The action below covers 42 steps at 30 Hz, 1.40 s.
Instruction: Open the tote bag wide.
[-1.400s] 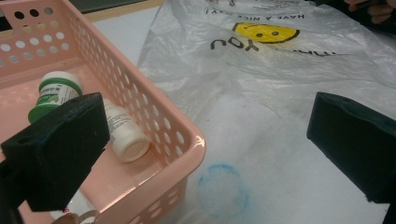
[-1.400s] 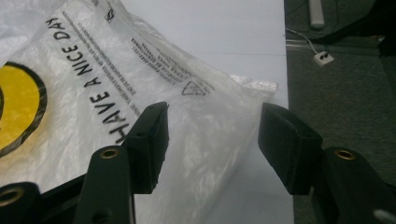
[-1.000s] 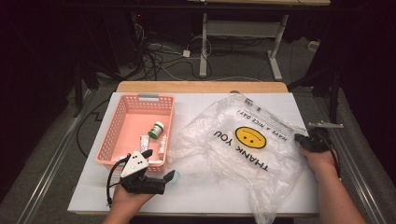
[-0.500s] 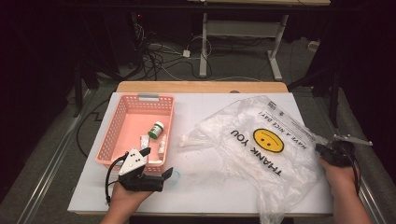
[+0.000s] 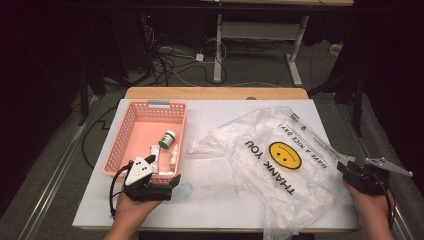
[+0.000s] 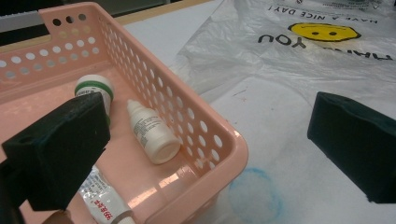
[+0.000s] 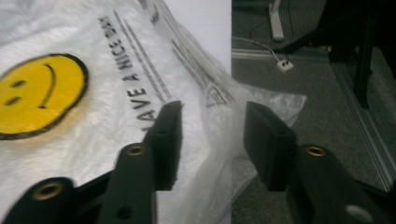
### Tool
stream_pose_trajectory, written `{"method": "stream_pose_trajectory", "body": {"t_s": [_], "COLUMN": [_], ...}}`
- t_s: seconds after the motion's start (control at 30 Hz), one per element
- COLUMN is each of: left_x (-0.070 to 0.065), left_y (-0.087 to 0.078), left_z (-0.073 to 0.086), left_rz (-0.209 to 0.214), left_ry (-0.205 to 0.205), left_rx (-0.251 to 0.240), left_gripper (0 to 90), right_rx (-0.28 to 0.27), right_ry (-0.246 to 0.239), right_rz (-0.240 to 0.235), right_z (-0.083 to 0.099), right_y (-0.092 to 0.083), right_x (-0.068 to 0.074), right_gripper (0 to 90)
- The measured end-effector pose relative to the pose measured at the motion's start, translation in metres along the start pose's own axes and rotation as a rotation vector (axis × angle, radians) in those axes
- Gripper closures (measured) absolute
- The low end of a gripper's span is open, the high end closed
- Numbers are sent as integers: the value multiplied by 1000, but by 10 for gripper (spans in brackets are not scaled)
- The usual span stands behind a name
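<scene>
A: Bag first. Where is it being seen?

B: The clear plastic bag point(image 5: 280, 170), printed with a yellow smiley and "THANK YOU", is being spread over the right half of the high view, lying flat on the white table point(image 5: 215, 205). Its right edge is being draped past the table edge at lower right.

A: Right gripper?

B: The right gripper point(image 5: 356, 172) is being held at the far right of the high view, just at the bag's edge. In the right gripper view its jaws have just been opening and are now being held partly apart point(image 7: 212, 128), with a fold of the bag's edge point(image 7: 219, 100) being seen in the gap; the pads are not pressing on it.

A: Left gripper?

B: The left gripper point(image 5: 162, 187) is being held at lower left of the high view, by the near corner of the pink basket point(image 5: 117, 150). Its jaws are being kept wide, nothing between the pads.

A: Basket contents?

B: In the left gripper view a green-capped bottle point(image 6: 95, 91), a white dropper bottle point(image 6: 152, 133) and a tube point(image 6: 100, 196) are being seen lying inside, at centre left of the frame.
</scene>
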<state>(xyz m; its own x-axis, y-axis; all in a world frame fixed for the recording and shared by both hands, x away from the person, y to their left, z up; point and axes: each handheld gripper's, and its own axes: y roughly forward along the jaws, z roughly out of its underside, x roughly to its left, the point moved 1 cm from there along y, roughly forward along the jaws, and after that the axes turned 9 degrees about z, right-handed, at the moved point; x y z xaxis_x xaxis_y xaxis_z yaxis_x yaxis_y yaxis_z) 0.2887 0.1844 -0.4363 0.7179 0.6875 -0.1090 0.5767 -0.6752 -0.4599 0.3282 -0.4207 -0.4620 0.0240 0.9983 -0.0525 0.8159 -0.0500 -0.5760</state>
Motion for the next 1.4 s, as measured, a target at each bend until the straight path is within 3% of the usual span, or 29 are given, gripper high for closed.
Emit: {"method": "stream_pose_trajectory", "body": {"t_s": [0.2,0.3,0.4,0.57,0.83,0.97,1.4], "left_x": [2,2,2,2,3,0,-4], "left_y": [1,1,1,2,2,2,0], "left_z": [1,1,0,1,2,3,0], "left_rz": [17,19,22,35,48,55,67], "left_ry": [-34,-33,-31,-32,-45,-36,-17], "left_rx": [20,25,25,36,23,21,22], "left_gripper": [0,0,0,0,0,0,0], "right_rx": [-84,-106,-131,-170,-169,-156,-146], "right_ry": [-36,-57,-74,-117,-194,-222,-300], "right_rz": [-67,-110,-132,-209,-320,-344,-413], "right_z": [-3,-3,-5,-10,-9,-11,-20], "right_y": [-22,-29,-36,-43,-34,-29,-22], "right_x": [4,9,18,36,82,102,152], "right_gripper": [469,406,359,255,96,2,1]}}
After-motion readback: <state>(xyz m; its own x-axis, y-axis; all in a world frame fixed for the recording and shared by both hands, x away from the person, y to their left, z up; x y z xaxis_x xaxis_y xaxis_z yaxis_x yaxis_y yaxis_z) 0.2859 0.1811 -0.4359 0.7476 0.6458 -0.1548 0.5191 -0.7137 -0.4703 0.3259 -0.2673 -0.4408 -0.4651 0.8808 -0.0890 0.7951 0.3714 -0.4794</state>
